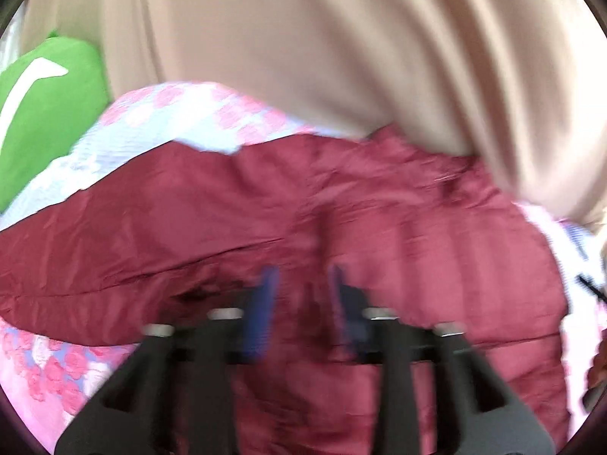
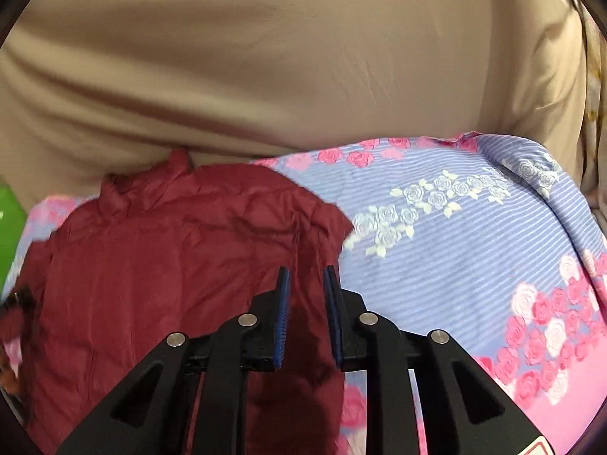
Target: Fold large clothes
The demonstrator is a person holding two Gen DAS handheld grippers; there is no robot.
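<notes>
A dark red quilted jacket [image 1: 265,208] lies spread on a floral bed sheet [image 1: 159,129]. In the left wrist view my left gripper [image 1: 303,276] hovers over the jacket's middle, its blue-padded jaws apart with nothing between them; the view is blurred. In the right wrist view the jacket [image 2: 151,265] fills the lower left, its collar toward the back. My right gripper [image 2: 306,276] is above the jacket's right edge, jaws apart and empty.
A beige cushion or headboard [image 2: 265,57] rises behind the bed. A green pillow [image 1: 45,113] with a white mark lies at the left. The blue-and-pink rose sheet [image 2: 474,246] stretches to the right of the jacket.
</notes>
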